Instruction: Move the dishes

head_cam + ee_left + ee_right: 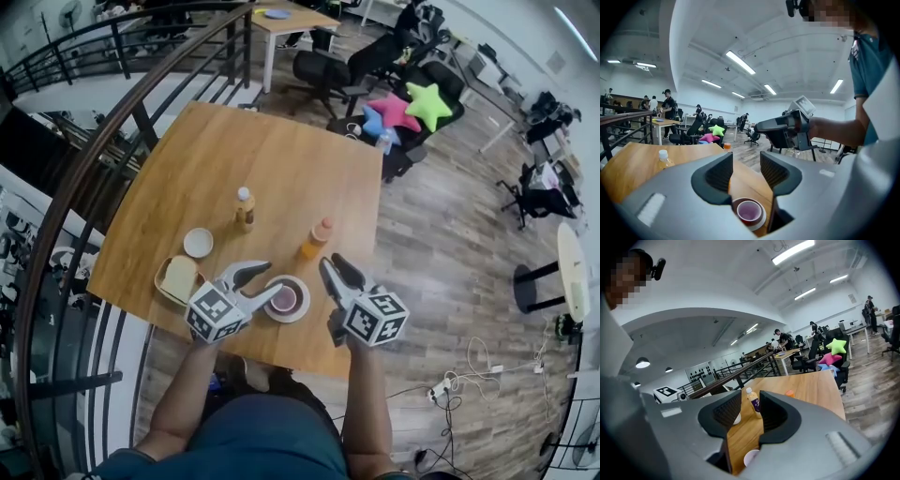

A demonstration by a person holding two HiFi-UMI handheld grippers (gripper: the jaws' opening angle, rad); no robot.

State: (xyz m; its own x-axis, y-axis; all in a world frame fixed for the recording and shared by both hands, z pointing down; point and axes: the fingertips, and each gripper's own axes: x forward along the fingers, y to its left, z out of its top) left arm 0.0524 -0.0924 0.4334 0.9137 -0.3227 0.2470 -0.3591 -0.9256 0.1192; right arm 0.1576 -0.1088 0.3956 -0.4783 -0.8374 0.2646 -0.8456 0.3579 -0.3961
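From above, the pink cup (285, 299) on its saucer (302, 310) sat near the table's (281, 159) front edge, flanked by the left gripper (274, 277) and right gripper (330, 261). The left gripper view showed slightly parted, empty jaws, with the cup below them. The right gripper view showed the same.

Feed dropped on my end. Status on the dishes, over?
Left hand-held gripper open, empty, over cup on saucer. Right hand-held gripper open, empty, alongside. Orange bottle beyond, not blocking.
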